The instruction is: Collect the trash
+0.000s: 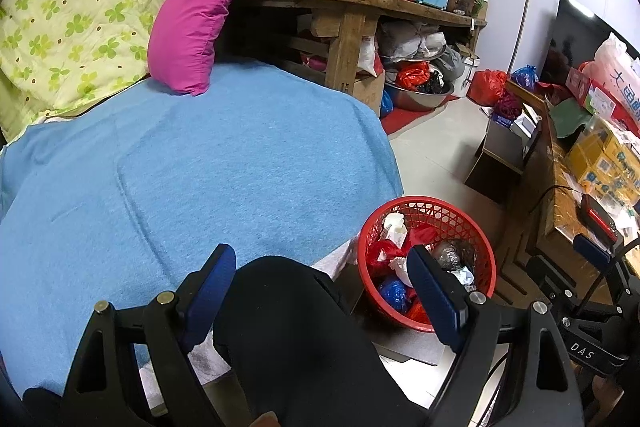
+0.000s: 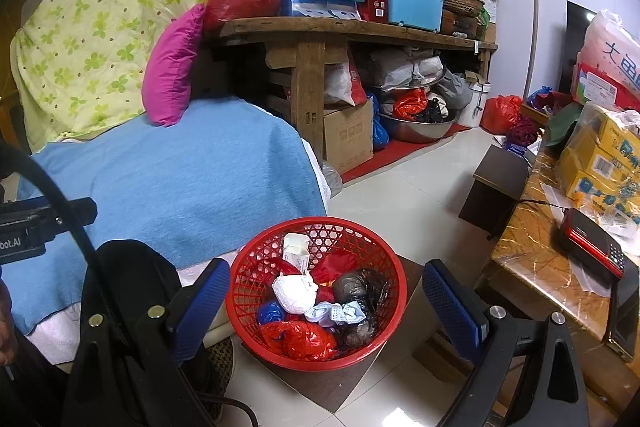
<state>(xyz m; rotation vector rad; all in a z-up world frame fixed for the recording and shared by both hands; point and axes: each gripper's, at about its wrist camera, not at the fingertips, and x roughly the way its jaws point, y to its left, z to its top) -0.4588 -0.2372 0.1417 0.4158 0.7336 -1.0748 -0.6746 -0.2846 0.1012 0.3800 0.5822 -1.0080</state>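
A red mesh basket stands on a dark square mat on the floor beside the bed. It holds trash: a crumpled white bag, a red plastic bag, a grey-black bag, a paper slip and a small white carton. My right gripper hangs open above the basket with nothing between its blue pads. My left gripper is open too, over a person's black-trousered knee; the basket lies to its right. Nothing is held.
A bed with a blue blanket, a pink pillow and a green-patterned quilt fills the left. A wooden bench piled with boxes stands behind. On the right, a marble-patterned table carries a red device and yellow boxes. A dark stool stands on the tiled floor.
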